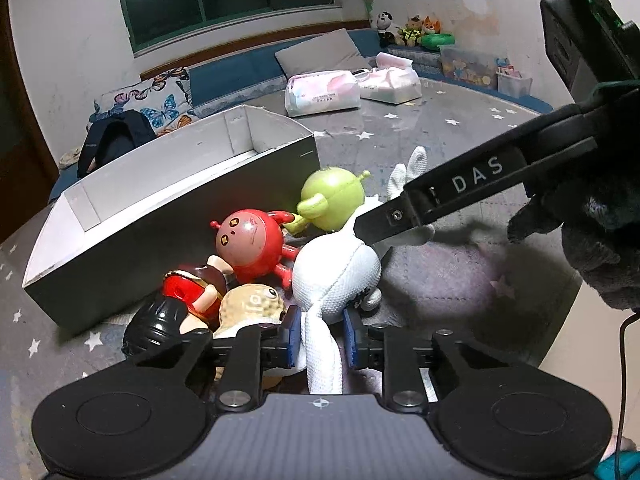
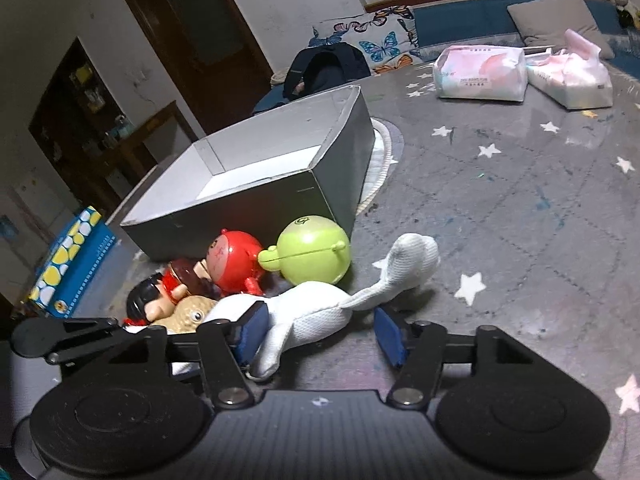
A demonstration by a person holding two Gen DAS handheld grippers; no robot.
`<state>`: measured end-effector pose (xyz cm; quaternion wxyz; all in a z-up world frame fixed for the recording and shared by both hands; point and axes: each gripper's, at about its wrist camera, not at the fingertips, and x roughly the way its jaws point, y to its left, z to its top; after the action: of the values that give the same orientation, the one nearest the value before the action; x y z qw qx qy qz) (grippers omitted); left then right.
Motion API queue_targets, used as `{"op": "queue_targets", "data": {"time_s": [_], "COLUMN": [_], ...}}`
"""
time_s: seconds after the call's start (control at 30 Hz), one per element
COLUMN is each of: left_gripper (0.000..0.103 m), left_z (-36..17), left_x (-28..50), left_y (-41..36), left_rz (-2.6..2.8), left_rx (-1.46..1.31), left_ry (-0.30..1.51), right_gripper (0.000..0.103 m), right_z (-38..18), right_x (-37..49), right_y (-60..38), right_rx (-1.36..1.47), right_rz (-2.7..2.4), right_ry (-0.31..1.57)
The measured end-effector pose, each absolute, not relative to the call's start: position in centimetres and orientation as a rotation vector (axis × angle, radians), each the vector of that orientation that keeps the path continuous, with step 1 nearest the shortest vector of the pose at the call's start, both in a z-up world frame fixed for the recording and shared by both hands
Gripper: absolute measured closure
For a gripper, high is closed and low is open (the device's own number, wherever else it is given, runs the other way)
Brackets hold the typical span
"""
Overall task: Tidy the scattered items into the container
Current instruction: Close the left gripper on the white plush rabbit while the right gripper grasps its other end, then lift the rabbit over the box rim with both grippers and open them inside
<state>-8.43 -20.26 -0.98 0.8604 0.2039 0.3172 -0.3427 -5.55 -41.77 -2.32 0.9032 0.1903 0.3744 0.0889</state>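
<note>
A white plush toy (image 1: pixel 336 276) lies on the mat beside a pile of small figures. My left gripper (image 1: pixel 322 332) is shut on one long limb of it, a blue pad against each side. My right gripper (image 2: pixel 322 332) is open around the plush's body (image 2: pixel 312 304): the left pad touches it and the right pad stands clear. One of its fingers (image 1: pixel 400 216) shows crossing over the plush. A red round figure (image 1: pixel 248 244), a green round toy (image 1: pixel 332 196), a tan toy (image 1: pixel 248 304) and a black-haired doll (image 1: pixel 160 320) lie against the grey box (image 1: pixel 120 240), which looks empty.
The box (image 2: pixel 240 216) stands open-topped just behind the toys. Two tissue packs (image 2: pixel 480 76) lie farther back on the star-patterned mat (image 2: pixel 520 220). A dark backpack (image 1: pixel 116 136) sits behind the box and a blue dotted carton (image 2: pixel 72 264) to its left. A gloved hand (image 1: pixel 592 240) holds the right gripper.
</note>
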Motion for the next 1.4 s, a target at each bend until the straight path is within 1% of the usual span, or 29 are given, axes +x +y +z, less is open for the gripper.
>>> {"op": "queue_targets", "data": {"time_s": [0.17, 0.2, 0.23, 0.3, 0.33, 0.4, 0.5, 0.77, 0.9, 1.03, 1.17, 1.4], "left_gripper": [0.074, 0.077, 0.077, 0.078, 0.079, 0.082, 0.082, 0.083, 0.083, 0.083, 0.084, 0.083], "left_z": [-1.1, -1.1, -1.2, -1.2, -1.2, -1.0, -0.4, 4.2, 6.6, 7.4, 7.0, 4.4], "left_x": [-8.5, -8.5, -8.5, -8.7, -8.8, -8.9, -9.1, -8.1, -4.9, -0.4, 5.2, 13.6], "left_y": [-20.7, -20.7, -20.8, -20.7, -20.7, -20.5, -20.2, -18.3, -17.5, -17.7, -17.7, -18.0], "left_rz": [-0.709, -0.709, -0.708, -0.704, -0.702, -0.700, -0.700, -0.683, -0.643, -0.579, -0.538, -0.469], "left_rx": [0.444, 0.447, 0.448, 0.447, 0.445, 0.435, 0.410, 0.302, 0.269, 0.294, 0.307, 0.331], "left_ry": [0.665, 0.666, 0.666, 0.660, 0.660, 0.658, 0.652, 0.554, 0.508, 0.492, 0.551, 0.717], "right_gripper": [0.044, 0.044, 0.044, 0.057, 0.057, 0.063, 0.065, 0.066, 0.066, 0.066, 0.066, 0.065], "right_z": [-3.0, -3.3, -3.5, -3.8, -3.8, -3.4, -2.4, 3.0, 5.4, 6.4, 5.8, 2.1], "right_x": [-4.8, -4.6, -4.5, -4.4, -4.4, -4.7, -5.3, -5.4, -2.3, 2.2, 7.3, 14.5], "right_y": [-42.9, -43.1, -43.3, -43.3, -43.4, -43.2, -43.0, -42.2, -41.6, -40.6, -39.2, -37.6], "right_rx": [0.507, 0.533, 0.551, 0.575, 0.585, 0.572, 0.545, 0.478, 0.475, 0.479, 0.480, 0.538], "right_rz": [0.204, 0.209, 0.212, 0.224, 0.229, 0.226, 0.220, 0.258, 0.279, 0.281, 0.262, 0.218], "right_ry": [0.772, 0.773, 0.773, 0.771, 0.770, 0.767, 0.755, 0.640, 0.600, 0.597, 0.632, 0.777]}}
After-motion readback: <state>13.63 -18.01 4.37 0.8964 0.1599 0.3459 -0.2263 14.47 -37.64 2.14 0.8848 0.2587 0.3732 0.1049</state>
